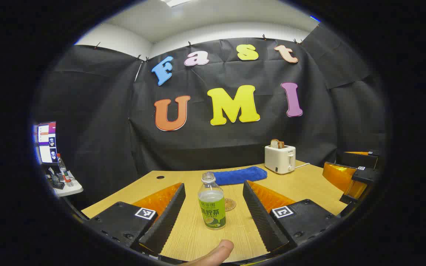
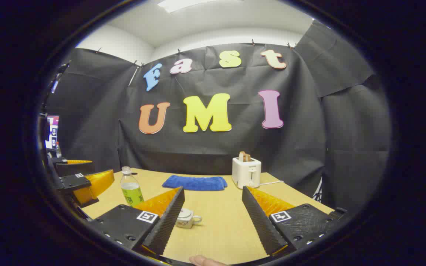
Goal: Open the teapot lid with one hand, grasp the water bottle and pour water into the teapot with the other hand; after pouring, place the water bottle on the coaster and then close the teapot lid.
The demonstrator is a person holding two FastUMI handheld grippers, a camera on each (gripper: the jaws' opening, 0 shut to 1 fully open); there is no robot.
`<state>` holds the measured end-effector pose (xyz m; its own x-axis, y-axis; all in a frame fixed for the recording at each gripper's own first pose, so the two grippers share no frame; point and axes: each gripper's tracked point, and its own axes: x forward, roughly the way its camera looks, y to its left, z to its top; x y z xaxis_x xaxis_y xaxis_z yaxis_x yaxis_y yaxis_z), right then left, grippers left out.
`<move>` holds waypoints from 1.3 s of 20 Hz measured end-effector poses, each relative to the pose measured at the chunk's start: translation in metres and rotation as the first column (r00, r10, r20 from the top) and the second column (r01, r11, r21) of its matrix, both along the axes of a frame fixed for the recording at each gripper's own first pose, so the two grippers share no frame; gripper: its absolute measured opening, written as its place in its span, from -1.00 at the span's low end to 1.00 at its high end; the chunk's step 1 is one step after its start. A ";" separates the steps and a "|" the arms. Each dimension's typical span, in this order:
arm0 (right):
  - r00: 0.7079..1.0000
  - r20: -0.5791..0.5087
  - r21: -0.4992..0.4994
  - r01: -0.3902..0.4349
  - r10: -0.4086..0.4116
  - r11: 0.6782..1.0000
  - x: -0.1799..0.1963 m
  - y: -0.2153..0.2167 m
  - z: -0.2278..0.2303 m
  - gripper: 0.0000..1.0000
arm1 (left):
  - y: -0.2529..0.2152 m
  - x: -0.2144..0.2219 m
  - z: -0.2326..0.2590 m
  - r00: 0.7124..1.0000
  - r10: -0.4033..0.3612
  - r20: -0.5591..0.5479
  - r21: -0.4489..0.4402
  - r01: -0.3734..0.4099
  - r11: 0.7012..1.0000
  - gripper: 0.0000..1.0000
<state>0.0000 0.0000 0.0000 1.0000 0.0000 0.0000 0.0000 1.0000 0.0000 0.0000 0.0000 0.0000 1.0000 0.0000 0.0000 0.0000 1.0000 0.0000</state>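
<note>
left gripper point(image 1: 213, 207) spread wide — the water bottle point(image 1: 211, 202) stands upright between its fingers, untouched, coaster point(image 1: 229, 204) just behind. right gripper point(image 2: 213, 210) also spread — teapot point(image 2: 186, 218) by its left finger.

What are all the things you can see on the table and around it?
water bottle: one, clear with a green label and no cap, standing upright on the table between the left gripper's fingers
coaster: one, round and brown, flat on the table just behind the bottle
teapot: one, small and white, lid on, ahead of the right gripper
cloth: one, blue, folded, near the table's far edge
toaster: one, white, bread sticking out of the top, at the far right of the table
table: one, light wood
side table: one, white, far left, with another bottle on it
left gripper: open, holding nothing
right gripper: open, holding nothing
thumb: one, behind the left gripper
</note>
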 end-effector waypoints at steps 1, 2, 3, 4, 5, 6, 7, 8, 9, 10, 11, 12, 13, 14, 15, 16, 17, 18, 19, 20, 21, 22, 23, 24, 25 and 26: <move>1.000 0.003 -0.002 0.008 -0.008 1.000 0.000 0.001 0.002 0.88 | 0.004 0.001 -0.002 1.000 0.006 -0.005 0.001 -0.006 1.000 0.95; 1.000 0.003 -0.003 0.011 -0.011 1.000 0.000 0.003 0.001 0.88 | 0.006 0.002 -0.003 1.000 0.006 -0.009 0.003 -0.006 1.000 0.96; 1.000 0.003 -0.005 0.012 -0.012 1.000 0.000 0.005 0.002 0.84 | 0.009 0.003 -0.005 1.000 0.005 -0.015 0.009 -0.005 1.000 0.96; 1.000 0.002 -0.013 0.009 -0.009 1.000 0.001 0.006 0.000 0.84 | 0.013 0.004 -0.005 1.000 0.012 -0.016 0.010 -0.011 1.000 0.96; 1.000 0.000 -0.023 0.009 -0.009 1.000 0.001 0.007 0.000 0.88 | 0.019 0.006 -0.004 1.000 0.025 -0.015 0.006 -0.025 1.000 0.96; 1.000 -0.003 -0.031 0.009 -0.009 0.999 0.001 0.007 -0.002 0.84 | 0.024 0.006 -0.005 0.999 0.037 -0.017 -0.003 -0.037 0.999 0.93; 1.000 -0.007 -0.034 0.006 -0.007 0.999 0.002 0.009 -0.003 0.89 | 0.028 0.006 -0.005 0.999 0.044 -0.018 -0.013 -0.044 0.999 0.95; 1.000 -0.013 -0.033 0.003 -0.004 0.999 0.002 0.009 -0.005 0.89 | 0.029 0.006 -0.007 0.999 0.042 -0.023 -0.019 -0.042 0.999 0.96; 1.000 -0.017 -0.032 0.001 -0.001 1.000 0.002 0.010 -0.006 0.92 | 0.031 0.008 -0.008 0.999 0.043 -0.026 -0.022 -0.044 0.999 0.96; 1.000 -0.022 -0.033 -0.001 0.000 0.999 0.004 0.010 -0.007 0.92 | 0.033 0.008 -0.010 0.998 0.046 -0.033 -0.020 -0.046 0.999 0.96; 1.000 -0.022 -0.035 0.001 -0.002 0.999 0.004 0.009 -0.007 0.89 | 0.035 0.008 -0.012 0.998 0.051 -0.037 -0.017 -0.051 0.999 0.96; 1.000 -0.025 -0.037 0.001 -0.002 0.999 0.005 0.009 -0.007 0.89 | 0.035 0.008 -0.011 0.998 0.053 -0.038 -0.014 -0.054 0.998 0.96; 1.000 -0.026 -0.036 -0.002 0.001 0.999 0.006 0.010 -0.007 0.89 | 0.035 0.008 -0.011 0.998 0.054 -0.040 -0.013 -0.055 0.998 0.96; 1.000 -0.025 -0.035 -0.003 0.002 0.999 0.006 0.011 -0.008 0.89 | 0.035 0.008 -0.012 0.998 0.052 -0.041 -0.011 -0.053 0.999 0.96; 1.000 -0.025 -0.038 -0.001 0.000 0.999 0.008 0.010 -0.008 0.89 | 0.035 0.009 -0.013 0.998 0.051 -0.041 -0.011 -0.052 0.999 0.96; 1.000 -0.026 -0.041 -0.001 0.000 0.999 0.008 0.010 -0.011 0.86 | 0.035 0.009 -0.013 0.998 0.050 -0.041 -0.011 -0.051 0.999 0.96; 1.000 -0.028 -0.042 -0.003 0.002 0.999 0.009 0.011 -0.012 0.89 | 0.035 0.009 -0.014 0.998 0.049 -0.042 -0.010 -0.049 0.999 0.96; 1.000 -0.031 -0.041 -0.003 0.002 0.999 0.010 0.011 -0.015 0.87 | 0.035 0.009 -0.014 0.998 0.047 -0.043 -0.007 -0.047 0.999 0.96; 0.999 -0.033 -0.041 -0.005 0.004 0.999 0.012 0.011 -0.017 0.87 | 0.035 0.010 -0.014 0.998 0.046 -0.041 -0.004 -0.046 0.999 0.96; 0.999 -0.035 -0.041 -0.005 0.004 0.999 0.014 0.012 -0.020 0.92 | 0.035 0.010 -0.014 0.998 0.045 -0.042 0.000 -0.045 0.999 0.96; 0.999 -0.035 -0.040 -0.008 0.007 0.999 0.017 0.013 -0.022 0.92 | 0.036 0.010 -0.014 0.998 0.045 -0.042 0.003 -0.045 0.999 0.96; 0.999 -0.037 -0.039 -0.012 0.011 0.999 0.023 0.014 -0.026 0.92 | 0.036 0.010 -0.014 0.998 0.046 -0.042 0.004 -0.046 0.999 0.96; 0.999 -0.033 -0.037 -0.015 0.013 0.999 0.028 0.016 -0.028 0.90 | 0.037 0.010 -0.015 0.998 0.047 -0.042 0.002 -0.047 0.999 0.96; 0.999 -0.034 -0.035 -0.022 0.021 0.999 0.034 0.019 -0.031 0.87 | 0.037 0.011 -0.014 0.998 0.049 -0.044 -0.002 -0.049 0.999 0.96; 0.999 -0.038 -0.031 -0.030 0.029 0.999 0.040 0.023 -0.035 0.89 | 0.038 0.012 -0.015 0.998 0.052 -0.045 -0.007 -0.052 0.999 0.96; 0.998 -0.041 -0.026 -0.037 0.036 0.999 0.047 0.026 -0.040 0.89 | 0.039 0.013 -0.016 0.998 0.053 -0.045 -0.008 -0.054 0.999 0.96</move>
<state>0.0470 0.0264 -0.0402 0.9985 0.0363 -0.0415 -0.0374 0.9990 -0.0264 0.0130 0.0390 -0.0163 0.9975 0.0534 -0.0452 -0.0538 0.9985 -0.0079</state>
